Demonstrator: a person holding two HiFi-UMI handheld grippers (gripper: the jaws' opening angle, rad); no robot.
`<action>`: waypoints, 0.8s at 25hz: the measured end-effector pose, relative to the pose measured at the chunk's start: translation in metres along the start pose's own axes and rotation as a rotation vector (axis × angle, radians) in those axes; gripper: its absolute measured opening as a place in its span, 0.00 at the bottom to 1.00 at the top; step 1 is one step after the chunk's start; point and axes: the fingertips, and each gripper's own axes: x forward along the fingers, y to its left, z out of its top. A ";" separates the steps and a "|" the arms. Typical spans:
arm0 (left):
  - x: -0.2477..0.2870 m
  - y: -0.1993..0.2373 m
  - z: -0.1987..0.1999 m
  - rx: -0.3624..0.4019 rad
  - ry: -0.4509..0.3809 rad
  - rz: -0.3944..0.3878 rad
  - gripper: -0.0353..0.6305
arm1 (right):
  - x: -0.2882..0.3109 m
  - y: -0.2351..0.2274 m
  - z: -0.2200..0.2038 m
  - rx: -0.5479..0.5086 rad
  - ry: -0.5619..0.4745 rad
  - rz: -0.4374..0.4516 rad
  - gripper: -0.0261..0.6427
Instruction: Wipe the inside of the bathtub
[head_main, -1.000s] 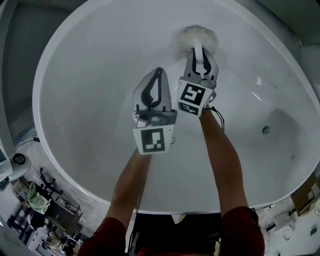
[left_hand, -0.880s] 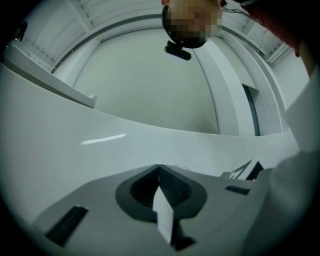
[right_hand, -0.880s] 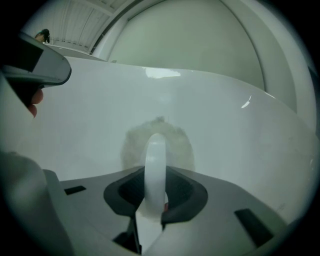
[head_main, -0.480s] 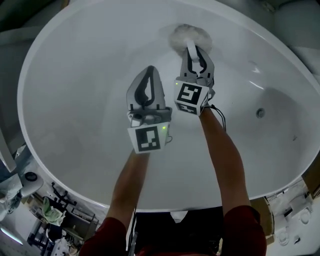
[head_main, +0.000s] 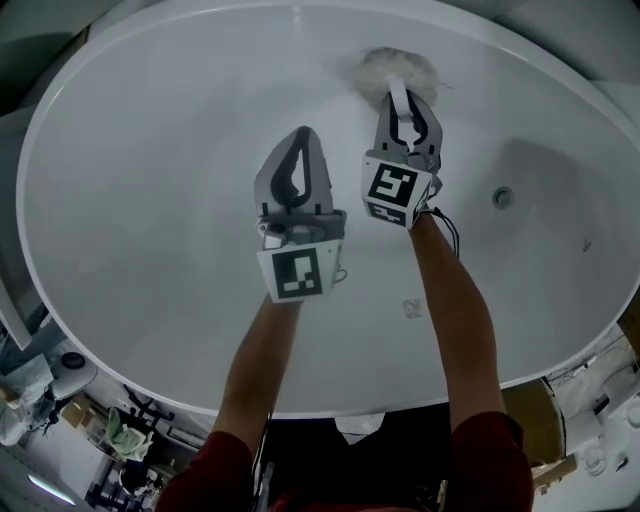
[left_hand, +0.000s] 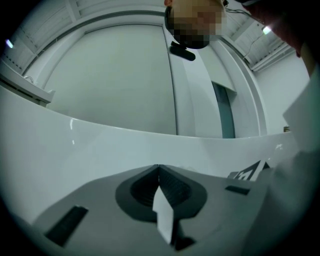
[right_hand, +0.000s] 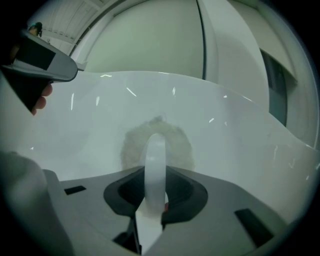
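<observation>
Fluffy pad against the far inner wall of the bathtub (head_main: 150, 200).
I see my right gripper (head_main: 400, 92) with its fingers clamped on the pad's white handle (right_hand: 155, 160), and the fluffy pad (head_main: 398, 66) touching the tub wall just below the far rim. My left gripper (head_main: 303, 136) hovers beside it over the basin, fingers together on nothing. The drain (head_main: 503, 197) lies well off to the right.

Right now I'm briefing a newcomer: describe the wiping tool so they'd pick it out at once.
Find the white oval bathtub, then its far wall. There, just beyond the right gripper, is a round fluffy pad on a white handle, the only fuzzy thing on that smooth surface.
</observation>
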 end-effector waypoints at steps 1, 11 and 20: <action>0.001 -0.016 0.000 0.003 0.001 -0.006 0.08 | -0.005 -0.017 -0.007 0.007 0.003 -0.013 0.18; 0.029 -0.149 -0.005 0.040 0.000 -0.115 0.08 | -0.031 -0.150 -0.069 0.024 0.017 -0.095 0.18; 0.060 -0.259 -0.019 0.066 0.010 -0.197 0.08 | -0.052 -0.281 -0.130 0.008 0.060 -0.186 0.18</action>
